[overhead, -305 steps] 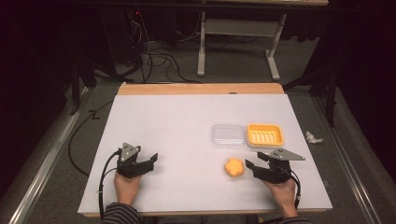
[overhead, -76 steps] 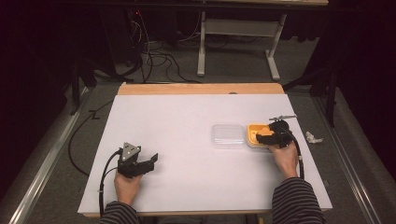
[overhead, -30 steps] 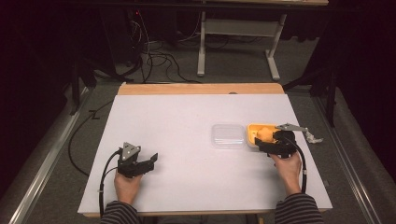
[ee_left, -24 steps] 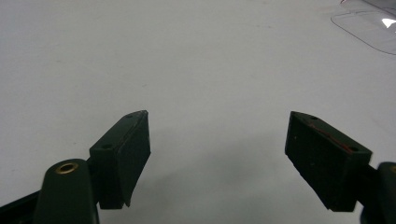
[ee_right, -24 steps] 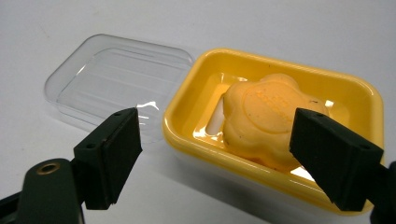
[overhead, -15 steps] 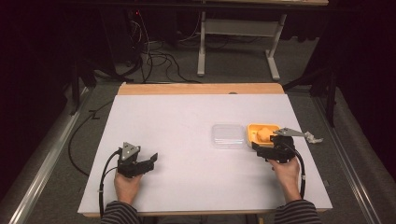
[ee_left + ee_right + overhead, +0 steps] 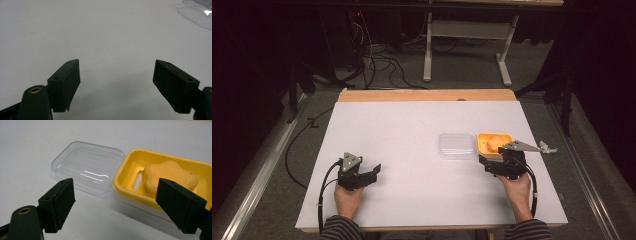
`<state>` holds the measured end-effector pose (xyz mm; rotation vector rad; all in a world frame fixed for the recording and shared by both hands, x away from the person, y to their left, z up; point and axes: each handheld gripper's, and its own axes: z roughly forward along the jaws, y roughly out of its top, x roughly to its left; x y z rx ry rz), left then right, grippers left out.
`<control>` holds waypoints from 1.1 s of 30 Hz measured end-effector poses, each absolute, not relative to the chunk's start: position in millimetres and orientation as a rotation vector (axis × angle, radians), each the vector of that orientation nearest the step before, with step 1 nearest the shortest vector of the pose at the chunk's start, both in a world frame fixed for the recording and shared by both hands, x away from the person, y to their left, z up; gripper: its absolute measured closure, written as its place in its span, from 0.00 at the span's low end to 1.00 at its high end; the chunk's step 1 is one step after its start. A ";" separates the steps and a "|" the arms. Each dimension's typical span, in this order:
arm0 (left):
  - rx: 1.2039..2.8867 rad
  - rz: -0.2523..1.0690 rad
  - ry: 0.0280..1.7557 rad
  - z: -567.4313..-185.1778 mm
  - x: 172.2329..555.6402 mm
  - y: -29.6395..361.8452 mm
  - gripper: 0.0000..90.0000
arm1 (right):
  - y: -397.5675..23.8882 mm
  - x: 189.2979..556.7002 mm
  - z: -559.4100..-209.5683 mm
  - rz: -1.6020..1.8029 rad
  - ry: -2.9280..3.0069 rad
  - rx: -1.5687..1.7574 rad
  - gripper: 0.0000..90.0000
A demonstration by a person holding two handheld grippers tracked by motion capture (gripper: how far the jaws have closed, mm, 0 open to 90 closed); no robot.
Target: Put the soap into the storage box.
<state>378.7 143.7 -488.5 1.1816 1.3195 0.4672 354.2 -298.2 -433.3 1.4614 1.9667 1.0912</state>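
A yellow soap dish [image 7: 484, 147] sits right of the table's middle, with an orange flower-shaped soap [image 7: 494, 144] lying in it. Its clear lid [image 7: 455, 145] lies flat on the table, touching the dish's left side. My right gripper [image 7: 487, 165] hovers just in front of the dish, open and holding nothing. In the right gripper view the soap [image 7: 167, 177], the dish [image 7: 125, 177] and the lid [image 7: 87, 166] lie just beyond the spread jaws of the right gripper [image 7: 115, 195]. My left gripper [image 7: 373, 172] rests at the front left, open [image 7: 116, 67] over bare table.
The white table [image 7: 412, 130] has a wooden strip [image 7: 427, 95] along its far edge. A small crumpled white scrap [image 7: 549, 148] lies at the right edge beside the dish. The lid's corner [image 7: 197, 12] shows far off in the left gripper view.
The soap went from the table into the dish. My right gripper let go of it and has drawn back toward the person, open. The left gripper has stayed put.
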 end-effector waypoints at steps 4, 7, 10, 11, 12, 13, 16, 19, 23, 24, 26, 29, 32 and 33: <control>1.182 0.467 1.320 -488.5 378.7 143.7 0.25 | -294.5 351.9 -434.7 1.097 1.972 1.458 0.18; 1.182 0.467 1.320 -488.5 378.7 143.7 0.25 | -291.5 350.2 -435.1 1.106 1.974 1.450 0.19; 1.183 0.468 1.321 -488.6 378.8 143.8 0.25 | -290.5 349.3 -434.9 1.111 1.972 1.447 0.19; 1.183 0.469 1.321 -488.6 378.8 143.8 0.25 | -289.4 348.3 -434.6 1.113 1.974 1.452 0.19; 1.182 0.467 1.321 -488.5 378.8 143.7 0.25 | -289.3 347.9 -434.9 1.109 1.977 1.444 0.20; 1.182 0.467 1.321 -488.5 378.8 143.7 0.25 | -289.3 347.9 -434.9 1.109 1.977 1.444 0.20; 1.182 0.469 1.320 -488.5 378.7 143.6 0.25 | -286.2 345.4 -436.5 1.101 1.994 1.441 0.21; 1.180 0.470 1.319 -488.5 378.6 143.6 0.25 | -281.4 342.0 -438.4 1.081 2.008 1.435 0.21; 1.178 0.468 1.318 -488.4 378.4 143.5 0.25 | -277.6 339.8 -440.1 1.091 2.017 1.420 0.22; 1.178 0.468 1.317 -488.4 378.3 143.4 0.25 | -277.0 339.8 -440.6 1.092 2.019 1.414 0.22; 1.178 0.467 1.317 -488.3 378.3 143.5 0.25 | -274.4 339.6 -441.1 1.096 2.023 1.412 0.22; 1.180 0.468 1.315 -488.4 378.2 143.4 0.25 | -271.0 339.8 -441.6 1.108 2.031 1.416 0.22; 1.180 0.467 1.314 -488.4 378.1 143.5 0.25 | -266.8 338.1 -441.9 1.114 2.046 1.395 0.22; 1.180 0.468 1.313 -488.4 378.0 143.4 0.25 | -265.5 337.4 -441.9 1.114 2.052 1.393 0.22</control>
